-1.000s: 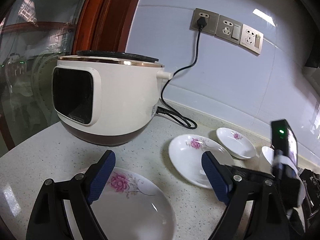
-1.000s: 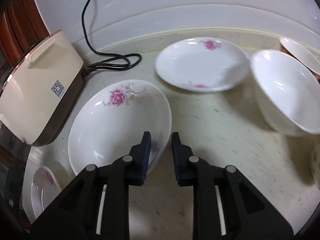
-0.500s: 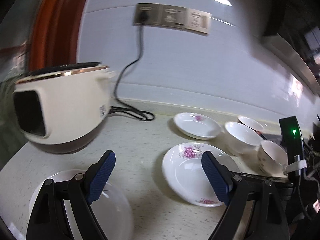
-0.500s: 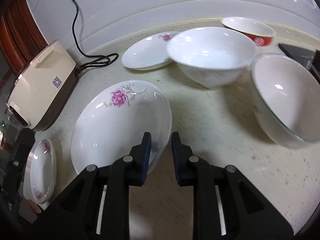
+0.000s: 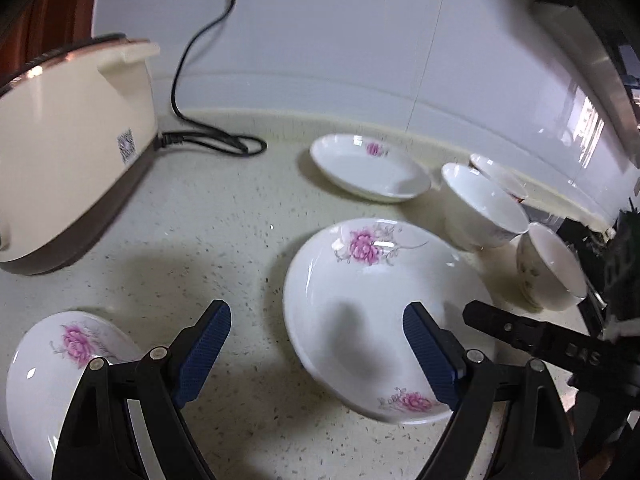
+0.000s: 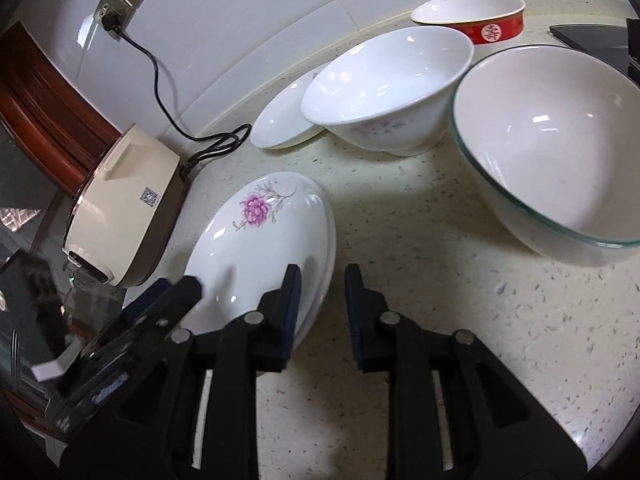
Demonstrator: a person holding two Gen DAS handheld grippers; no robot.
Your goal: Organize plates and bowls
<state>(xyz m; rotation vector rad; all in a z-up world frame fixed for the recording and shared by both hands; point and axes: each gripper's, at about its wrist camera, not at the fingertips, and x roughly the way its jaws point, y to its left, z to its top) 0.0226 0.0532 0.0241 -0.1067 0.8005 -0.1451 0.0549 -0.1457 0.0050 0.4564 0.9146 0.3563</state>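
Observation:
A large white plate with pink flowers (image 5: 372, 308) (image 6: 260, 248) lies on the speckled counter. My right gripper (image 6: 322, 304) straddles its near rim; the jaws are opening, a gap shows and the pads do not press on the rim. In the left wrist view this gripper (image 5: 540, 344) reaches in from the right. My left gripper (image 5: 318, 344) hangs wide open over the counter, its right finger above the same plate, nothing held. A second floral plate (image 5: 52, 380) lies under its left finger. A smaller plate (image 5: 368, 168) (image 6: 284, 120) sits further back.
A white footed bowl (image 6: 384, 92) (image 5: 484, 208), a glass-rimmed bowl (image 6: 552, 152) (image 5: 552, 268) and a red bowl (image 6: 472, 16) stand to the right. A cream rice cooker (image 5: 68, 168) (image 6: 128, 216) with a black cord (image 5: 212, 144) stands on the left, by the wall.
The right jaws, shut on the large plate's rim before, have spread apart; the bowls have come closer to it. The left gripper swung right and down over the large plate.

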